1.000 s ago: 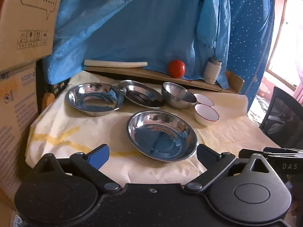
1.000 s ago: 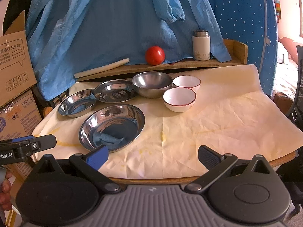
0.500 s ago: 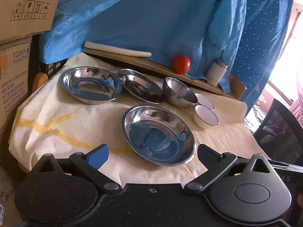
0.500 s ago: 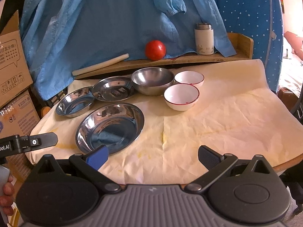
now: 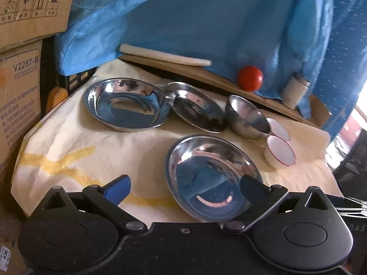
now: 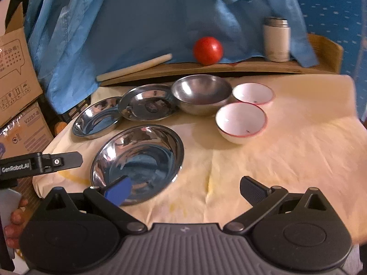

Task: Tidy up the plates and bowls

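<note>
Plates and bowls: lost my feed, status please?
Left gripper and right gripper open, empty. Near plate on table, unstacked; two white bowls apart. Nothing blocking.
</note>
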A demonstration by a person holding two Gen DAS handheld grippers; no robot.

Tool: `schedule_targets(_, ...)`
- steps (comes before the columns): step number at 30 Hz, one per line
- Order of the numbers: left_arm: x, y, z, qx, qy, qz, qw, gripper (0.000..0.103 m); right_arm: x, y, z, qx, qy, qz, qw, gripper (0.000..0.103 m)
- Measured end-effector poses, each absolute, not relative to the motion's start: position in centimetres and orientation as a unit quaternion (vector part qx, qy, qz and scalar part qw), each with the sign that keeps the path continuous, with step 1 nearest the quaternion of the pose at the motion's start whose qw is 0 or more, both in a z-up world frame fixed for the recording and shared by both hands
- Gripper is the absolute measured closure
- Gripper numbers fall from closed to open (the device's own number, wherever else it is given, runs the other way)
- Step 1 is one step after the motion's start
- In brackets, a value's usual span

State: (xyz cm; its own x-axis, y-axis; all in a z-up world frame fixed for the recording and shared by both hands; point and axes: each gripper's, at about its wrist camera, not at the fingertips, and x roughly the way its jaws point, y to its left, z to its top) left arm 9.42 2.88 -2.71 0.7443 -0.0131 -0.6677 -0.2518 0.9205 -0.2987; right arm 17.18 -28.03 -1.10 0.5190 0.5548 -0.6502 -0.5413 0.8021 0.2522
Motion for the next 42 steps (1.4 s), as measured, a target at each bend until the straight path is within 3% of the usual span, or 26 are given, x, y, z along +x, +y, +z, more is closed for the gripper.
schedule_targets(21, 14.1, 7.4, -2.9, -0.325, 0.335, 0.31, 0.828, 0.001, 28.6, -18.9, 1.4, -0.124, 0.328, 0.508, 0.786, 0.0)
schedule_targets(38, 15.7, 13.6, -6.0, -0.429, 0.317, 0.322, 0.782, 0.002, 35.2, -4.4, 1.7, -0.23, 0.311, 0.539, 0.748, 0.0)
schedule_targets(42, 16.3, 14.0, -6.2, -0.439, 0.305, 0.316, 0.784, 0.009, 35.8, -1.2, 1.1, -0.255, 0.317, 0.554, 0.727, 0.002)
